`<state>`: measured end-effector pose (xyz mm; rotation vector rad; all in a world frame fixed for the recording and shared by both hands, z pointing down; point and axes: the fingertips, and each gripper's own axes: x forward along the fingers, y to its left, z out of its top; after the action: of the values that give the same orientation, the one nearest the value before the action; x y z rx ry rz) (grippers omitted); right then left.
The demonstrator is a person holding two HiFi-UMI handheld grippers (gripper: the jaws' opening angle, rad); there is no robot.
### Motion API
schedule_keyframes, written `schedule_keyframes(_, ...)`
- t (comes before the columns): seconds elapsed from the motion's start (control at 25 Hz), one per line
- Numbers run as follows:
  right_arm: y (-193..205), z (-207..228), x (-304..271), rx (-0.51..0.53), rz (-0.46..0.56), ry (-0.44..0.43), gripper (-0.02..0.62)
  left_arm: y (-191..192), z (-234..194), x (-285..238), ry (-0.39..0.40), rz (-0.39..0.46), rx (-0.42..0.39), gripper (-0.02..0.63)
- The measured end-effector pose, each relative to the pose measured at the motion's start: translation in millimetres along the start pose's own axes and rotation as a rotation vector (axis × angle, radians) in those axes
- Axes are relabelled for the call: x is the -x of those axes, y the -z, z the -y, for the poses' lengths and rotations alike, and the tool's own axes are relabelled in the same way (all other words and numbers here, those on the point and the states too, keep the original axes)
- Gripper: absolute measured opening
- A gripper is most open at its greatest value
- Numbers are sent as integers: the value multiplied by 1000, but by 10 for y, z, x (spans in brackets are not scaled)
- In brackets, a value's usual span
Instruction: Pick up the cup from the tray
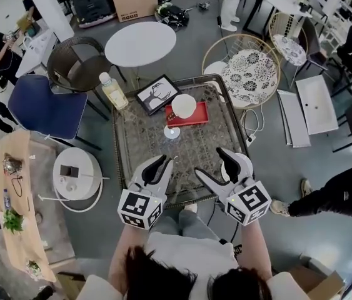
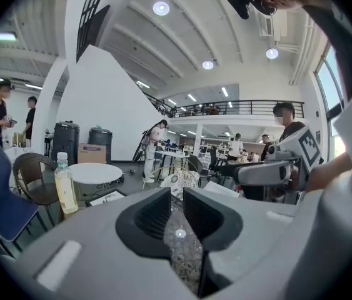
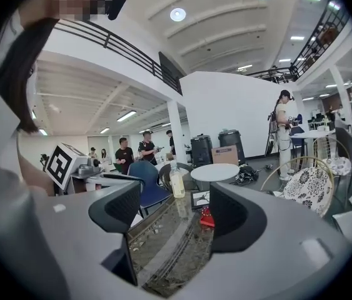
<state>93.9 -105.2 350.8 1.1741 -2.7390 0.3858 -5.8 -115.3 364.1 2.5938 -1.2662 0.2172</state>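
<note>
Both grippers hover empty over the near edge of the table (image 1: 139, 147). The left gripper (image 1: 157, 165) is barely parted and the right gripper (image 1: 211, 162) is wide, readied for reaching, I judge. The white cup (image 1: 184, 105) sits on the red tray (image 1: 199, 116), well ahead.

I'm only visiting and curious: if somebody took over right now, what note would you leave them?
Left hand-held gripper: jaws narrowly apart, empty.
Right hand-held gripper: jaws wide apart, empty.
Both hover over the near edge of the table.
The white cup sits on the red tray, beyond them.
Done: nothing yet.
Left to do: reach, close on the cup, lift it.
</note>
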Motion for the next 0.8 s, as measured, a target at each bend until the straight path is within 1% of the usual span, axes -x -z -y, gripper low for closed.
schedule_keyframes(0.08,-21,137,-7,-19,12,-10,351,11,-35,-127,-20,-30,-31,49)
schedule_keyframes(0.16,-17,265,-50,-27,10,-7,360,4,-76,-236,-23,-40,-32,49)
schedule_keyframes(0.28,32,394,-209,-7,-18,-12,399,28,-200,-382,-29,-44,-9,106)
schedule_keyframes(0.4,120,524,-464,37,-72,-23,408,128,-421,-572,-49,-74,-12,132)
schedule_keyframes(0.48,182,667,-648,43,-95,-17,416,208,-600,-721,-64,-94,-18,153)
schedule_keyframes(0.64,329,1038,-1001,34,-129,12,435,418,-940,-1058,-87,-138,-36,172)
schedule_keyframes(0.72,444,1190,-1213,31,-156,14,453,564,-1139,-1219,-103,-174,-36,178)
schedule_keyframes(0.8,587,1328,-1398,27,-190,11,465,765,-1289,-1383,-99,-221,-29,178)
